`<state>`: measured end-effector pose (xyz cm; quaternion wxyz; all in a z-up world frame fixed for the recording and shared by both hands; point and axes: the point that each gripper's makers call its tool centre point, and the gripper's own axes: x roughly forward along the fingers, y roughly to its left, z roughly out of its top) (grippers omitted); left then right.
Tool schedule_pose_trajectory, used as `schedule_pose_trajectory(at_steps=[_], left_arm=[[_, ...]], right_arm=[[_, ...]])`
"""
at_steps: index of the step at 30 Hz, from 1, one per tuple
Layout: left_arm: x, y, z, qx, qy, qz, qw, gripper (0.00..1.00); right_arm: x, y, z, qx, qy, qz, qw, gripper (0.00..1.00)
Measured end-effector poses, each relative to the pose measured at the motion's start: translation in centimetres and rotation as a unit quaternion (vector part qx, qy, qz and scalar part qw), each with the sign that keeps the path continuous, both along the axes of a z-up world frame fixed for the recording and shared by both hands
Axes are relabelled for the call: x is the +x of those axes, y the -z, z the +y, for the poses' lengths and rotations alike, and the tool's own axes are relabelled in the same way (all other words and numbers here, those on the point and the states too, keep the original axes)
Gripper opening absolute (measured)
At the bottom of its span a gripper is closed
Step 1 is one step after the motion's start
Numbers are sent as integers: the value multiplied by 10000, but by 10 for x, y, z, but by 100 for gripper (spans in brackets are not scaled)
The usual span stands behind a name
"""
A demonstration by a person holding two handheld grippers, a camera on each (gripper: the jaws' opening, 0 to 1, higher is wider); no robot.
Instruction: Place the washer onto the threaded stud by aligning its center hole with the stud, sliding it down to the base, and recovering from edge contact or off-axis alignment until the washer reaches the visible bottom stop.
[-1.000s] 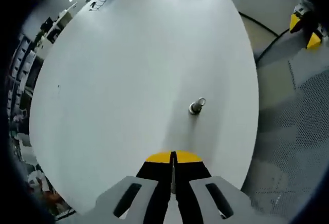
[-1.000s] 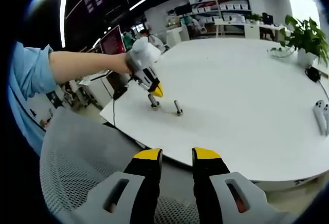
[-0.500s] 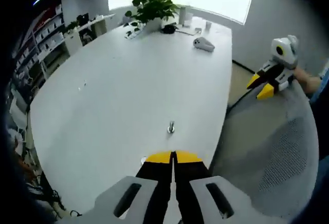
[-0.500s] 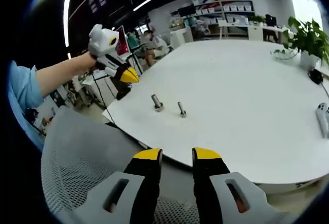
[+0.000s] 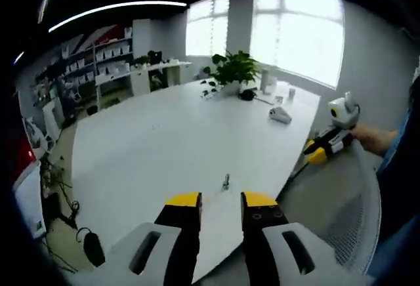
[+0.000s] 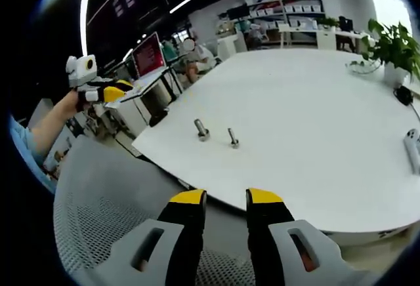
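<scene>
Both tongs spread, empty: left tongs (image 5: 220, 202), right tongs (image 6: 226, 199) off surface (image 6: 315, 102) edge. Two studs (image 6: 201, 129) (image 6: 233, 138) upright ahead of right tongs. Washer too small to tell; probably seated. Approach from above, centre hole on axis.

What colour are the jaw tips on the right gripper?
Yellow tips over black, on the right gripper, clearest in the right gripper view.

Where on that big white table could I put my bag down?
Nearly anywhere: the table is bare across its wide middle, between the two small metal studs near the front edge and the plant at the far end. The clutter is at that far end: the plant, a dark item and a white controller.
</scene>
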<state>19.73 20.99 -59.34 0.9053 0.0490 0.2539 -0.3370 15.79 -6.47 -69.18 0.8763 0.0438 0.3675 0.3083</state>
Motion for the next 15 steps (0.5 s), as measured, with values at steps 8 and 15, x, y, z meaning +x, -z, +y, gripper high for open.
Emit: schedule_pose_trajectory(at_steps=[8, 15], left_arm=[[-14, 1, 37, -914, -1212, -416, 9875, 24], [-7, -12, 39, -1845, -1847, -774, 9622, 41]], right_arm=[[0, -1, 0, 52, 34, -22, 10000, 27], [-1, 1, -1, 10, 12, 11, 10000, 27]])
